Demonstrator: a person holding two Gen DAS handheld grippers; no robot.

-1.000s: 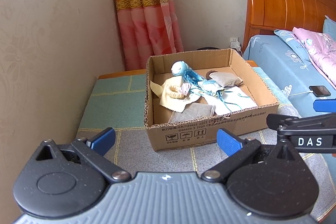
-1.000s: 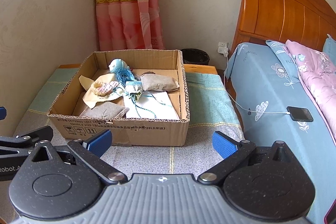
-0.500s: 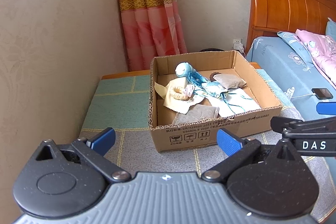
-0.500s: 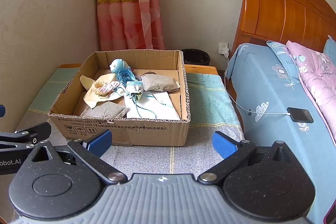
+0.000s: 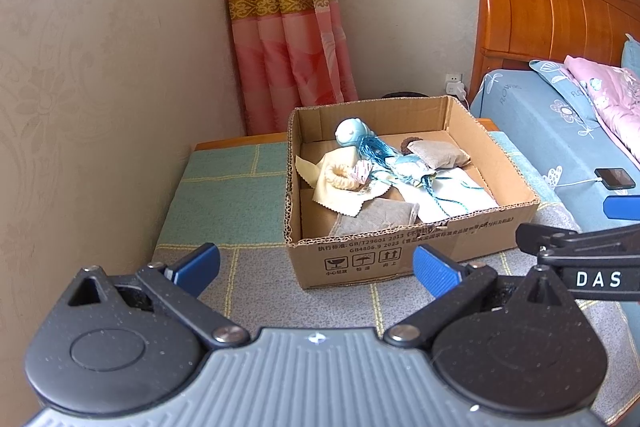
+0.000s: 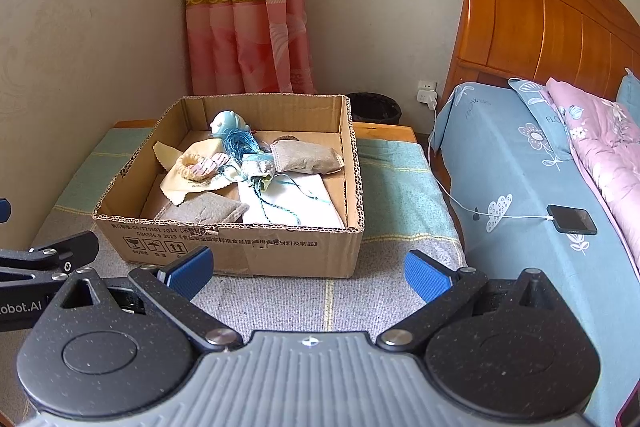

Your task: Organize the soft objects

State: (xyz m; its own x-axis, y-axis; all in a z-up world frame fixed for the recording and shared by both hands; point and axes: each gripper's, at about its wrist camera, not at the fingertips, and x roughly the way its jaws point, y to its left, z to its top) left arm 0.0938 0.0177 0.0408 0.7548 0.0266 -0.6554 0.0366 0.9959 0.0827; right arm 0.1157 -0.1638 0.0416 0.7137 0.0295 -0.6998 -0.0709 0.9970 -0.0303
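Looking at both grippers first: left gripper has its blue pads spread wide with nothing between them, and right gripper is the same, wide apart and empty; both hang over the grey-and-green mat, short of the cardboard box and not touching it.

All the soft stuff sits inside that box in one loose heap: a pale blue plush at the back, a tangle of blue string running off it, a small blue pouch, a cream cloth with a knitted ring on top, a white cloth, and two grey sachets, one by the front wall and one toward the right wall.

What I'd worry about, just my read: the string drapes over the pouch and across the white cloth, so grabbing any one of those probably drags the others along; the ring could slide off if the cream cloth gets lifted; flat cloth is easy to miss, and pads might pinch two layers or scrape the box floor; the box looks light, so a nudge on its rim could shove it across the mat; the two grippers are close side by side, so reaching for the same pile could knock them together.
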